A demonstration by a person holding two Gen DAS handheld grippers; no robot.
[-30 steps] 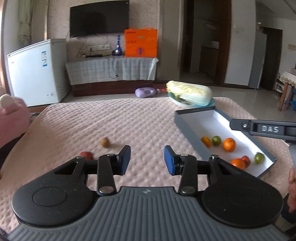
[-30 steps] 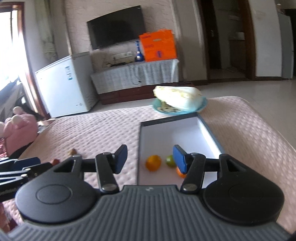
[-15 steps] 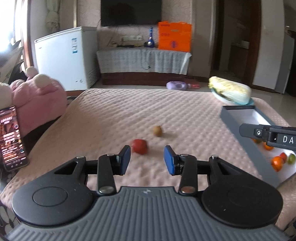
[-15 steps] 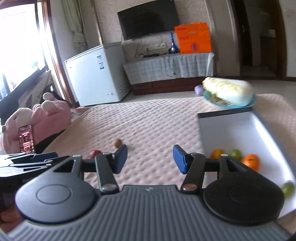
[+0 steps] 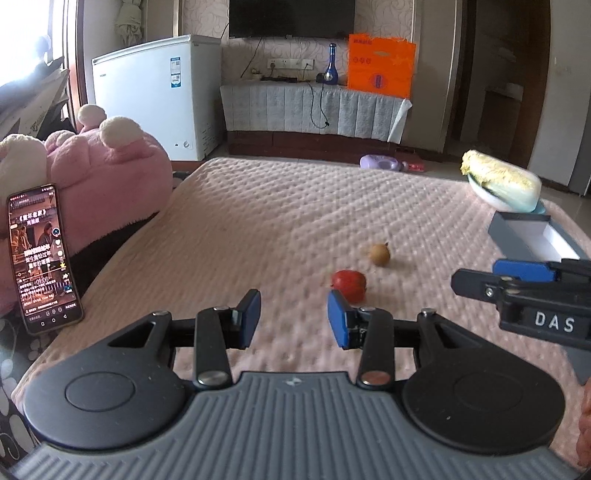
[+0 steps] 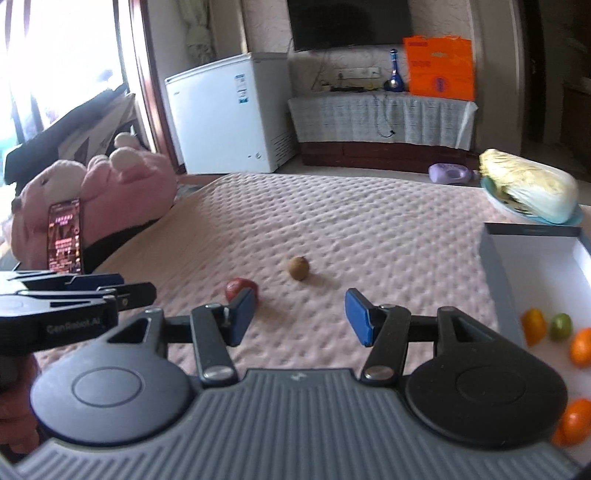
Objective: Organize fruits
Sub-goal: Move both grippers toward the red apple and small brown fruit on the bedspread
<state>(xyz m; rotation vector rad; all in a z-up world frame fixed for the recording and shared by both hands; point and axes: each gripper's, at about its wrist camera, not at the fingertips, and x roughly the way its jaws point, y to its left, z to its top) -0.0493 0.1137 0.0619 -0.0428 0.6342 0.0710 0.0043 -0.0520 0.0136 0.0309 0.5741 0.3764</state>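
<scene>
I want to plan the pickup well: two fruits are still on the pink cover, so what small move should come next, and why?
Probably ease the left gripper forward and a little right toward the red fruit. Its jaws are open and empty, and that fruit lies just beyond its right finger, nearer than the brown fruit. Both lie outside the grey box.

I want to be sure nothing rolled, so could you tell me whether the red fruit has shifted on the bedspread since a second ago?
No. The red fruit lies just as close beside the brown fruit as before; only the cameras swung.

White freezer (image 5: 159, 92), wall TV (image 5: 291, 18), bright window (image 6: 55, 55) at left.
</scene>
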